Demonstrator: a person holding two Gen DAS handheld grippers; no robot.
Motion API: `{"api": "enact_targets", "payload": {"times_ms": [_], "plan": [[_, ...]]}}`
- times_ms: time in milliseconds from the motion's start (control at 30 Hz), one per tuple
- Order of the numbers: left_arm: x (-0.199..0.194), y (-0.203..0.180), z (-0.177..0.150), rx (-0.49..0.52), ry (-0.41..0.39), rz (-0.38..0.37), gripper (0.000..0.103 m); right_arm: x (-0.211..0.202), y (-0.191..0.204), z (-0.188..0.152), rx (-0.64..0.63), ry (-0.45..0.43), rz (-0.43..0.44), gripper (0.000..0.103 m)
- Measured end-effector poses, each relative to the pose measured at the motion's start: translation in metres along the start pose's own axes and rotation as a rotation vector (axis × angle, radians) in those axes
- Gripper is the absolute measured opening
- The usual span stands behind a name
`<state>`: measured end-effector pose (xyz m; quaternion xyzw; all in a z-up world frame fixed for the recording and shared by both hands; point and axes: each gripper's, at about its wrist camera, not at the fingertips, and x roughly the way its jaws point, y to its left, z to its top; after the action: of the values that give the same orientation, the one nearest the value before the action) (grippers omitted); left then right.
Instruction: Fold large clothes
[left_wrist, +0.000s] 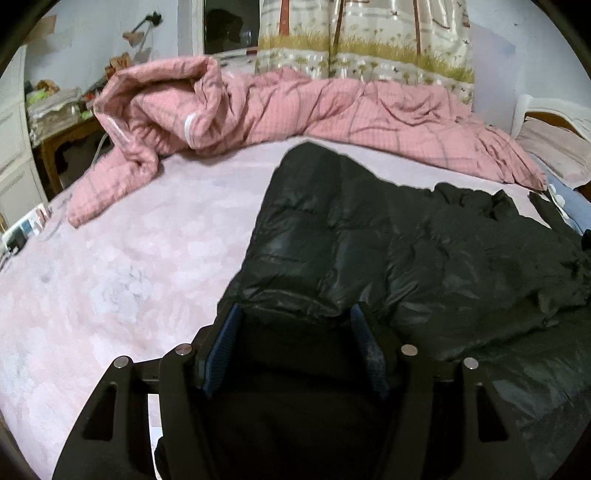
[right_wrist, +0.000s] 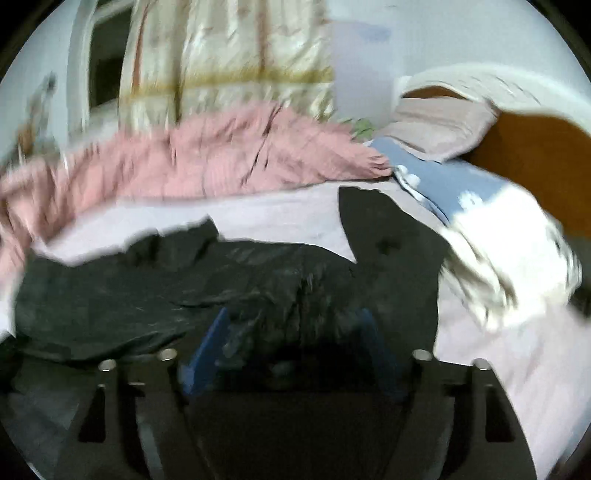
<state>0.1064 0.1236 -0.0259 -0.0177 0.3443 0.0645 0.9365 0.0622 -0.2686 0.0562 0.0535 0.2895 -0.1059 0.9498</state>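
The left gripper (left_wrist: 295, 314) is held low over the near edge of the bed and looks forward along the mattress; its two blue-padded fingers (left_wrist: 223, 347) stand moderately apart, and a thick fold of the black puffer jacket (left_wrist: 388, 240) fills the space between them, so the pads seem to press on the fabric from both sides. The right gripper (right_wrist: 295, 325) is also low and points toward the headboard side; its view is blurred, but dark jacket fabric (right_wrist: 147, 295) bunches between its blue fingers (right_wrist: 210, 343), which are spread about as wide – whether they truly pinch it I cannot tell for sure, though the cloth sits right in the gap. The jacket lies spread on the pale pink bed sheet (left_wrist: 129, 258), shiny and quilted, with one part reaching away toward the far side and a rumpled part to the right. Behind it, along the far side of the bed, a pink checked duvet (left_wrist: 258, 114) is pushed into a long heap. At the right there is a wooden headboard (right_wrist: 535, 158) with a beige pillow (right_wrist: 439, 125) leaning near it, and a blue cloth with white figures (right_wrist: 450, 184) beside a white fluffy item (right_wrist: 506, 251). Beyond the bed hangs a patterned curtain (left_wrist: 369, 37) next to a dark window (left_wrist: 229, 26) – and at far left a cluttered wooden side table (left_wrist: 62, 122) stands against the light wall.
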Motion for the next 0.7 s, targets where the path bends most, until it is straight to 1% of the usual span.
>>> {"api": "enact_targets", "payload": {"times_ms": [33,67,100,133,167,200,267,300,333,367,433,500,533,600,700], "plan": [[-0.003,-0.002,0.0,0.005,-0.014,0.009,0.061,-0.011,-0.007,-0.007,0.046,-0.05,0.017,0.089],[-0.005,-0.002,0.001,0.011,-0.025,0.013,0.061,-0.018,-0.011,-0.01,0.05,-0.083,0.028,0.089],[-0.009,-0.005,0.001,0.022,-0.044,0.02,0.061,-0.019,-0.011,-0.009,0.021,-0.085,0.028,0.089],[-0.013,-0.007,0.001,0.035,-0.065,0.026,0.061,-0.02,-0.01,-0.008,-0.027,-0.085,0.011,0.089],[-0.019,-0.01,0.001,0.051,-0.095,0.031,0.063,-0.021,-0.01,-0.007,-0.058,-0.095,-0.025,0.089],[-0.026,-0.014,0.0,0.07,-0.133,0.034,0.069,-0.024,-0.012,-0.008,-0.07,-0.129,-0.081,0.089],[-0.041,-0.019,-0.001,0.097,-0.206,0.048,0.078,-0.025,-0.014,-0.011,-0.055,-0.16,-0.098,0.089],[-0.05,-0.021,-0.002,0.104,-0.249,0.051,0.078,-0.022,-0.016,-0.013,-0.043,-0.157,-0.086,0.089],[-0.06,-0.023,-0.003,0.109,-0.287,0.037,0.079,-0.018,-0.018,-0.014,-0.035,-0.141,-0.07,0.089],[-0.067,-0.025,-0.004,0.111,-0.312,0.016,0.081,-0.015,-0.018,-0.015,-0.033,-0.124,-0.058,0.089],[-0.083,-0.027,-0.005,0.102,-0.359,-0.039,0.088,-0.011,-0.018,-0.018,-0.039,-0.1,-0.049,0.089],[-0.097,-0.031,-0.005,0.092,-0.404,-0.087,0.099,-0.014,-0.014,-0.014,-0.071,-0.086,-0.05,0.089],[-0.103,-0.033,-0.005,0.098,-0.421,-0.106,0.1,-0.017,-0.011,-0.012,-0.082,-0.085,-0.044,0.089],[-0.111,-0.04,-0.006,0.126,-0.437,-0.119,0.1,-0.026,-0.002,-0.003,-0.103,-0.074,-0.019,0.089],[-0.118,-0.045,-0.007,0.136,-0.438,-0.142,0.1,-0.039,0.01,0.008,-0.092,-0.052,0.077,0.089]]}}
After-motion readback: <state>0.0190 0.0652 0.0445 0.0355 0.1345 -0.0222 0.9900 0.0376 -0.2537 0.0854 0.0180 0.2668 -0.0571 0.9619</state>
